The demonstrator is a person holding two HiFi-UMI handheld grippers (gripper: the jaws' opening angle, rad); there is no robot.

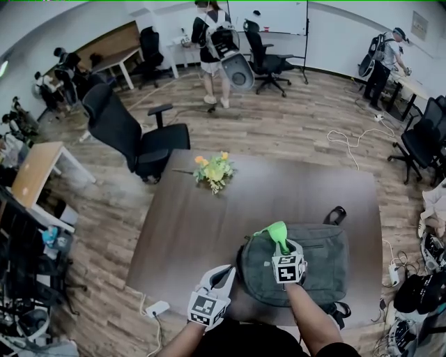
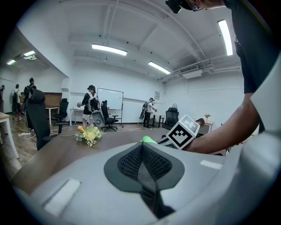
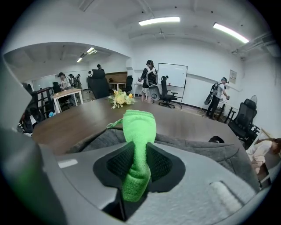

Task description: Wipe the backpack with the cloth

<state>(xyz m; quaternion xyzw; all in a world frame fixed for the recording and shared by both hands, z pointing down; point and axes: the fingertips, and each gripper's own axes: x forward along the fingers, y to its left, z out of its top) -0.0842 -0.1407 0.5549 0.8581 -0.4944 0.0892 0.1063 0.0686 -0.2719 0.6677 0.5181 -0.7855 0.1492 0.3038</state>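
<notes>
"Right gripper view: what has the right gripper (image 3: 136, 154) got?"

"Its jaws are clamped on the green cloth (image 3: 139, 127). The cloth stands up and forward from between the pads, and its folded end hangs over the grey backpack (image 3: 206, 149)."

"And where is the backpack?"

"It lies flat on the brown table (image 1: 188, 223), at the edge nearest the person. In the head view the right gripper is above the backpack's left-centre, with the cloth near its far edge. I can't tell whether the cloth touches the fabric."

"The left gripper?"

"The left gripper (image 1: 224, 273) is just beside the backpack's left edge, low over the table. Its own view shows the pads pressed together with nothing between them."

"Further out?"

"A black strap loop (image 1: 336, 215) shows at the backpack's far right corner. Beyond the backpack, toward the table's far side, lies a small bunch of yellow flowers (image 1: 214, 169). Past those, a black office chair (image 1: 132, 136) stands on the wood floor (image 1: 279, 132). Well beyond the backpack, a person (image 1: 212, 49) wearing a pack stands near a whiteboard (image 1: 268, 17)."
</notes>
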